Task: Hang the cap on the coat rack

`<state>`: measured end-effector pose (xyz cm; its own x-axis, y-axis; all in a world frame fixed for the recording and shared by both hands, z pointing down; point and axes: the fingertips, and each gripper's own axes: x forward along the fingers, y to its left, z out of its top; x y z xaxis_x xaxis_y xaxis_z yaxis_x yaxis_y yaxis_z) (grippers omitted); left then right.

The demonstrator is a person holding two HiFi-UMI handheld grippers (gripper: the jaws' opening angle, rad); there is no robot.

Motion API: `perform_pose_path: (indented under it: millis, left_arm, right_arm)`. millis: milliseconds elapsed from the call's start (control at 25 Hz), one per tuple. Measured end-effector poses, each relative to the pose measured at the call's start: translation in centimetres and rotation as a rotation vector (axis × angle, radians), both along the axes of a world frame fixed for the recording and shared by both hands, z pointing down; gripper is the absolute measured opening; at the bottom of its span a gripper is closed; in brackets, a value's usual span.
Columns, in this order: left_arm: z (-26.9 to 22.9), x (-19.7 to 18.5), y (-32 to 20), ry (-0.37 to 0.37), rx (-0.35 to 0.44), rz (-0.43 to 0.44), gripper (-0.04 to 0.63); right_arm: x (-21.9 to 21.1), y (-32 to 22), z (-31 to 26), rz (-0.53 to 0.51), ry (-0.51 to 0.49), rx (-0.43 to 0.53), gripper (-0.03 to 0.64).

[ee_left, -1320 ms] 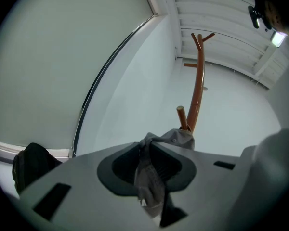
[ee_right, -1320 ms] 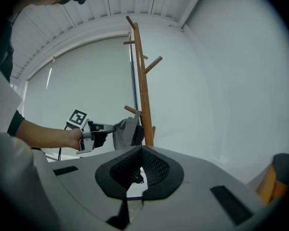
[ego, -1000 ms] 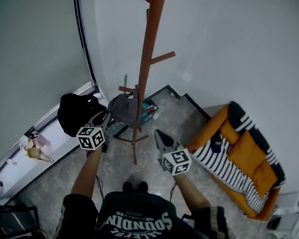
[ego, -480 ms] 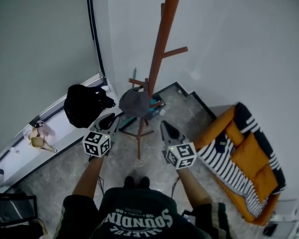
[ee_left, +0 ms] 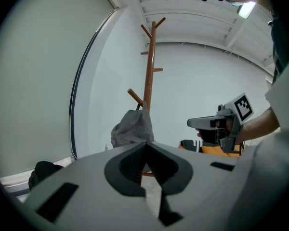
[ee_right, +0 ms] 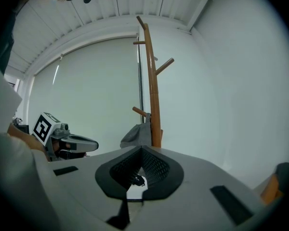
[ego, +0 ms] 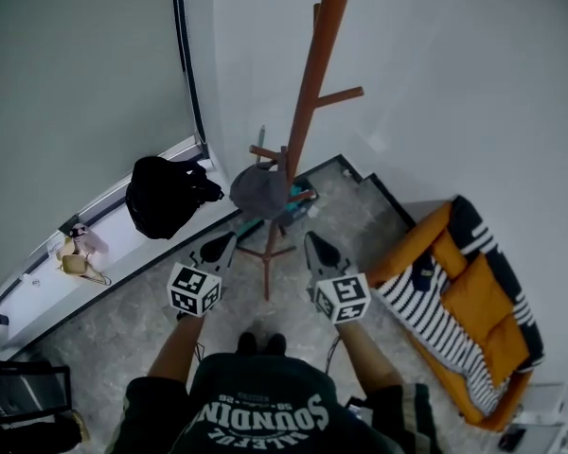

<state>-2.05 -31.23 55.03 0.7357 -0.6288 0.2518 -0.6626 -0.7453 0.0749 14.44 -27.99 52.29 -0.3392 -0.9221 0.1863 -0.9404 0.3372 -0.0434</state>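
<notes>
Cap: a grey cap [ego: 258,189] hangs slumped on one of the lowest pegs of the coat rack [ego: 312,74], resting against the pole, far below the upper pegs. Both gripper views show it there too, as a soft grey bundle beside the pole [ee_left: 132,129] [ee_right: 137,134].
Coat rack: a brown wooden pole with short slanting pegs, standing on spread feet on the pale stone floor, close to the white wall behind it.
Left gripper: the left gripper [ego: 225,242] is held low in front of the coat rack, pointing at the side where the cap hangs and clear of both. Its jaws are pressed together at the tips with nothing between them [ee_left: 145,146].
Right gripper: the right gripper [ego: 310,242] hangs level with its partner on the other side of the coat rack's foot, near the foot but not touching it. Its jaws are likewise closed tip to tip and carry nothing [ee_right: 140,150].
Black bag: a black bag [ego: 166,195] sits on the white ledge to the left of the coat rack, under the window.
Sofa: an orange sofa [ego: 473,296] with a black-and-white striped cover lies to the right of the coat rack, well apart from it.
Person: stands facing the coat rack in a dark printed shirt, both forearms stretched towards it.
</notes>
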Motion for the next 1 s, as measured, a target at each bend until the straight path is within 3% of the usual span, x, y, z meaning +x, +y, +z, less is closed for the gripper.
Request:
perform_pose_path:
  millis: [320, 1000]
  left_arm:
    - [0.2, 0.9, 0.8, 0.015, -0.005, 0.016, 0.000]
    - [0.6, 1.7, 0.7, 0.016, -0.023, 0.027, 0.000]
  right_arm:
    - [0.1, 0.5, -0.4, 0.003, 0.025, 0.051, -0.002]
    - [0.4, 0.9, -0.3, 0.008, 0.036, -0.006, -0.002]
